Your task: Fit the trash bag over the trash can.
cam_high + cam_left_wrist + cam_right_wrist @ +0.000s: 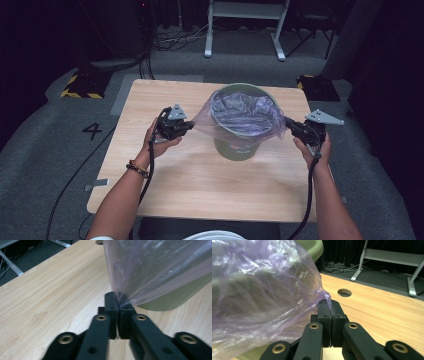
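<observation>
We are pinching the bag (pixel 243 117) in both the left gripper (pixel 189 125) and right gripper (pixel 289 123), jaws clamped on its edges, pulling evenly down around the bin (pixel 235 147) at frame centre.

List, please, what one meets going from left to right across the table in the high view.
Left hand → left gripper pinching the bag's edge → purple plastic bag lining the green bin → right gripper pinching the opposite edge → right hand.

Left hand-held gripper (pixel 119 305) pinching purple plastic bag (pixel 160 267), green bin (pixel 175 296), wooden table (pixel 55 297)
</observation>
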A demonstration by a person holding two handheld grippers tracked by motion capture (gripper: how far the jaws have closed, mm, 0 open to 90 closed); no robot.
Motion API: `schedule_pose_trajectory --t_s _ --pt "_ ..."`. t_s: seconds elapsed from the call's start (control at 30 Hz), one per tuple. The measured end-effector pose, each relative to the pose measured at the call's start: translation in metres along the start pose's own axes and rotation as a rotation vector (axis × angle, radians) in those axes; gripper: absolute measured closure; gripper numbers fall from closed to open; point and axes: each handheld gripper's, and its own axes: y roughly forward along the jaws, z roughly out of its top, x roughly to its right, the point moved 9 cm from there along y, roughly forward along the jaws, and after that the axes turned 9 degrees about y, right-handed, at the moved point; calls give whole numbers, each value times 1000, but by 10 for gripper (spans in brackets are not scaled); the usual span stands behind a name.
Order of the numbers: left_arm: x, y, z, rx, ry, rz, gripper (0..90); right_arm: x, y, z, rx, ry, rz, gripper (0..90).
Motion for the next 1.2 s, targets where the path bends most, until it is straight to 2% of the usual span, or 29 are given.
schedule_pose_trajectory --t_s 0.03,0.07,0.13,0.17,0.23,0.33,0.4,0.53,0.63,0.7,0.73,0.77,0.87,0.9,0.93,1.03,1.07,1.1,1.2 --pt "-1 -2 2 13 -5 13 598 1 0 -1 2 3 -2 852" --pt "0 -6 4 36 -13 7 490 0 0 0 5 8 6 843" --pt "0 -18 9 95 -5 11 349 2 -4 3 22 7 -3 795" --pt "1 -24 11 124 1 17 303 1 -7 5 33 6 1 767" --pt "4 -37 16 171 8 -1 236 1 -13 10 58 4 -3 675" --pt "13 -58 27 242 52 -13 191 -2 -23 18 95 -9 7 550" --pt "19 -67 35 265 78 -18 184 -6 -32 24 120 -28 19 466" --pt "31 -73 55 283 125 -13 201 -12 -49 37 174 -73 13 328" --pt "34 -69 69 278 152 -12 240 -16 -58 45 209 -97 12 295" --pt "35 -65 76 266 174 -14 294 -18 -63 50 228 -106 3 282" --pt "34 -62 78 253 187 2 304 -18 -65 52 231 -112 -4 279" --pt "34 -59 81 235 200 22 350 -19 -66 53 232 -117 -12 272" --pt "34 -50 87 210 222 29 469 -20 -70 56 220 -159 -32 278" --pt "33 -49 88 199 233 38 520 -24 -73 56 212 -180 -7 286" --pt "33 -47 90 199 232 33 525 -26 -74 56 218 -189 6 286" --pt "33 -43 93 197 238 22 591 -43 -84 57 241 -205 112 290" --pt "33 -43 93 199 240 15 650 -48 -86 57 240 -218 128 290" --pt "33 -42 93 199 242 2 670 -54 -88 56 242 -237 148 284" --pt "32 -41 94 202 249 5 721 -80 -96 51 231 -321 252 255"
